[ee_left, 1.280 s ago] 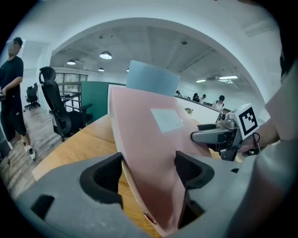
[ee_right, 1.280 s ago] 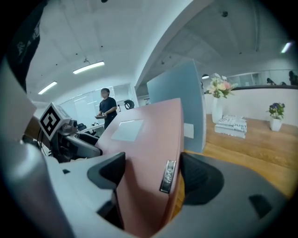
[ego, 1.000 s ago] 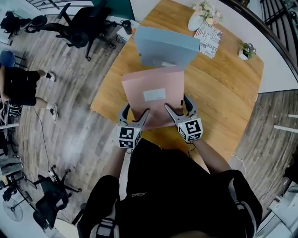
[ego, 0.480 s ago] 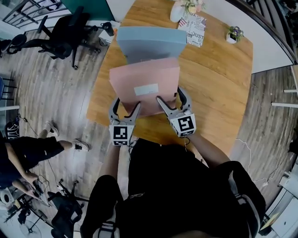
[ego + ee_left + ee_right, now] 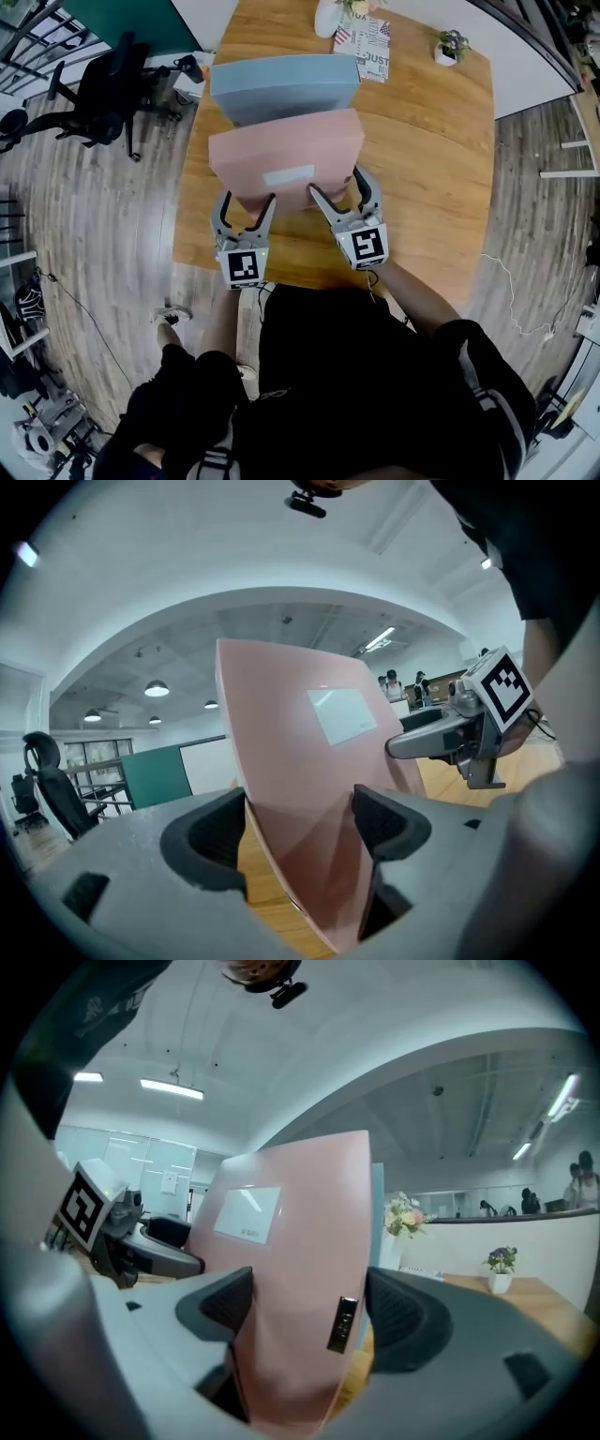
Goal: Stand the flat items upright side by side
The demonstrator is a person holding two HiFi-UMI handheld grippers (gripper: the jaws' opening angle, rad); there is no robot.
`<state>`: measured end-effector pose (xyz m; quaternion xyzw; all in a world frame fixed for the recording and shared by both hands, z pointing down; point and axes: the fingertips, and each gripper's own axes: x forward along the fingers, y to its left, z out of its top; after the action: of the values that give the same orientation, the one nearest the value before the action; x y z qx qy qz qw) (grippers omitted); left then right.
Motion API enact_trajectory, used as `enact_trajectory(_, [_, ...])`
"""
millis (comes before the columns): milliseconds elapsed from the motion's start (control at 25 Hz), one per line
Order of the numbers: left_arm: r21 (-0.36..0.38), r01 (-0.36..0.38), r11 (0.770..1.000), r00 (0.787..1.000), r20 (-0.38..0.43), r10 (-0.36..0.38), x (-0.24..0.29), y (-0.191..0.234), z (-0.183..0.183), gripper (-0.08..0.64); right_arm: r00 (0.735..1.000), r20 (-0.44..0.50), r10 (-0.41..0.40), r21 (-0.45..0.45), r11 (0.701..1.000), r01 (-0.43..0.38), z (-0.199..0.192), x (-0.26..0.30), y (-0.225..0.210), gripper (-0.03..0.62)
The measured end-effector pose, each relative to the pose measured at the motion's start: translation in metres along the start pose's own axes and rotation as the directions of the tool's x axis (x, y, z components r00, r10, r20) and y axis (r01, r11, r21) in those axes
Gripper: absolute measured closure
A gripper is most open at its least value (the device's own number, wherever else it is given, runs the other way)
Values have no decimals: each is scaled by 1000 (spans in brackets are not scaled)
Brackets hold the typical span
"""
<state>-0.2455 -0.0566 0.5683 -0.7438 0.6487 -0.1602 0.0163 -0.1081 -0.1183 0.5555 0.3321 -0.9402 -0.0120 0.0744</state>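
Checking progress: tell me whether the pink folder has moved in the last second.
Yes: the pink folder has gone farther in from the table's near edge, toward the blue folder.

At frame centre, the near folder point(image 5: 291, 169) sits on the table point(image 5: 431, 187), directly below the far folder point(image 5: 281, 86). The left gripper point(image 5: 246, 208) clasps its lower left corner, and the right gripper point(image 5: 339, 192) its lower right. A vase point(image 5: 328, 14) stands at the top edge, a potted plant point(image 5: 452, 47) to its right, and an office chair point(image 5: 103, 89) at upper left.

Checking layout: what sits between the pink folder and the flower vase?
The blue folder, just behind the pink folder; the head view shows it.
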Motion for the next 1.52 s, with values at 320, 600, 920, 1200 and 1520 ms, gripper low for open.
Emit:
enact_trajectory(320, [35, 0, 999, 1000, 22, -1, 23, 12, 5, 187, 995, 10, -97, -10, 995, 97, 1, 12, -11, 222])
enact_trajectory(600, [91, -16, 996, 999, 42, 12, 39, 20, 4, 181, 989, 11, -146, -28, 989, 146, -3, 21, -16, 222])
enact_trajectory(920, [114, -37, 993, 998, 64, 30, 55, 28, 4, 179, 985, 27, -173, -33, 984, 174, -3, 36, -25, 219])
enact_trajectory(1200, [140, -34, 990, 997, 75, 24, 66, 30, 5, 176, 985, 23, -170, -37, 985, 170, -1, 44, -34, 218])
enact_trajectory(1520, [187, -29, 982, 997, 77, 15, 76, 34, 3, 173, 985, 37, -171, -42, 984, 172, -2, 52, -39, 216])
